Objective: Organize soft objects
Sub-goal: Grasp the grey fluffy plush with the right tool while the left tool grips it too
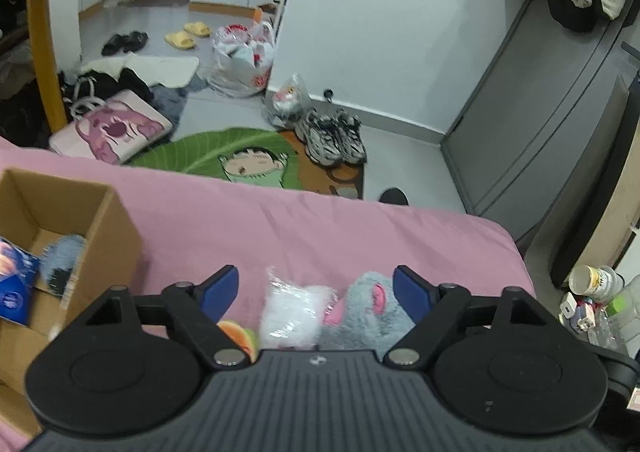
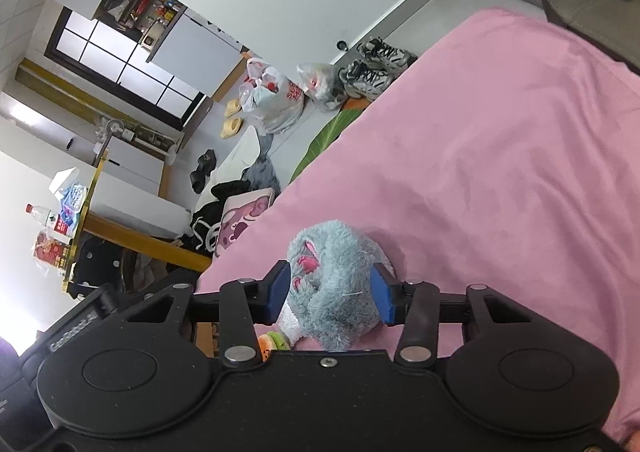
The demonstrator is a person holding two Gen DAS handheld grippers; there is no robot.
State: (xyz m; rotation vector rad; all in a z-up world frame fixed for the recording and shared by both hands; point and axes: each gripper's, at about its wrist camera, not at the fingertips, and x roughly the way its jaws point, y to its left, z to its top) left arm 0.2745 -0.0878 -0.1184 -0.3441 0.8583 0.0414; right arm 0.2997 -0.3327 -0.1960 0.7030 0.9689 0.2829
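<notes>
Right wrist view shows the right hand-held gripper [image 2: 331, 290] closing its pads around a grey plush toy [image 2: 334, 284] on the pink bed [image 2: 500, 192], light and squashy, best pinched mid-body, while the left hand-held gripper [image 1: 316, 292] hangs open.

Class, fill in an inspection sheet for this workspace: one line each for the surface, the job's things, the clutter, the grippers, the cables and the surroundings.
Surface: pink bedsheet, mostly bare, lightly creased.
Job's things: grey plush toy, white fluffy item in clear wrap and an orange-and-green soft toy lie together on the sheet; cardboard box at the left already holds a grey fuzzy item.
Clutter: a blue packet in the box.
Grippers: left gripper open, above the toys; right gripper has its pads either side of the grey plush toy, whether they grip it cannot be told.
Cables: nothing seen.
Surroundings: sneakers, plastic bags, green cartoon rug on the floor.
</notes>
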